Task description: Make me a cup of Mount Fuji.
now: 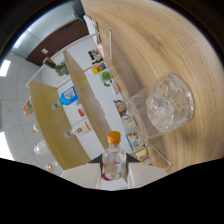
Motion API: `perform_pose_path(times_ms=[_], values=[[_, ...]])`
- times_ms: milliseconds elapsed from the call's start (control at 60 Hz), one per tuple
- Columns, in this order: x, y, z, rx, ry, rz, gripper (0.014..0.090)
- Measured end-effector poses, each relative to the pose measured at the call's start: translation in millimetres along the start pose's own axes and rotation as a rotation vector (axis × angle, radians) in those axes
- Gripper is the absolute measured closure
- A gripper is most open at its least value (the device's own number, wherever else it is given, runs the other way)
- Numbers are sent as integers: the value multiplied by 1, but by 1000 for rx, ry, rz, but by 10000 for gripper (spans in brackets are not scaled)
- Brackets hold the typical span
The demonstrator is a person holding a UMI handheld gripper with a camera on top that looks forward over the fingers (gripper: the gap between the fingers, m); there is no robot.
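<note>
A small clear bottle point(114, 159) with an orange cap point(114, 136) sits between my two fingers, and my gripper point(114, 173) is shut on its body. Its cap points forward, away from me. The pale fingers point(84, 175) press on either side of it. Beyond the bottle and to the right, a clear glass point(170, 103) filled with ice cubes stands on the light wooden tabletop point(150, 40). The whole view is strongly rolled, so the room looks tipped over.
A clear acrylic stand point(142, 117) sits beside the glass. Behind the bottle a white rack with wooden shelves point(85, 100) holds packets, small bottles and boxes. A tiled wall point(12, 107) lies past the rack.
</note>
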Motion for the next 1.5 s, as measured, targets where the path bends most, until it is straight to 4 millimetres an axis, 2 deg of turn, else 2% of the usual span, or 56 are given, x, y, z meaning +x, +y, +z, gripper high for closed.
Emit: perform_pose_path(times_ms=[200, 350, 433, 567, 683, 733, 783, 900, 1000, 1100, 1183, 1283, 1367, 1500], values=[[-2, -1, 2, -11, -28, 98, 692], [-4, 6, 1, -26, 7, 4, 693], [-10, 21, -1, -50, 52, -222, 692], [-24, 63, -3, -118, 105, -714, 692], [-26, 99, -3, -140, 135, -1142, 689], [-16, 110, -4, -145, 154, -1308, 691], [4, 117, -2, -156, 187, -1456, 689], [70, 122, -1, -224, 295, -1734, 692], [125, 118, 0, -297, 390, -1847, 693], [165, 110, 1, -349, 469, -1893, 693], [182, 102, 1, -372, 514, -1910, 693], [183, 105, 7, -379, 498, -1926, 692], [195, 98, 3, -419, 559, -1941, 692], [194, 99, 1, -427, 557, -1942, 687]])
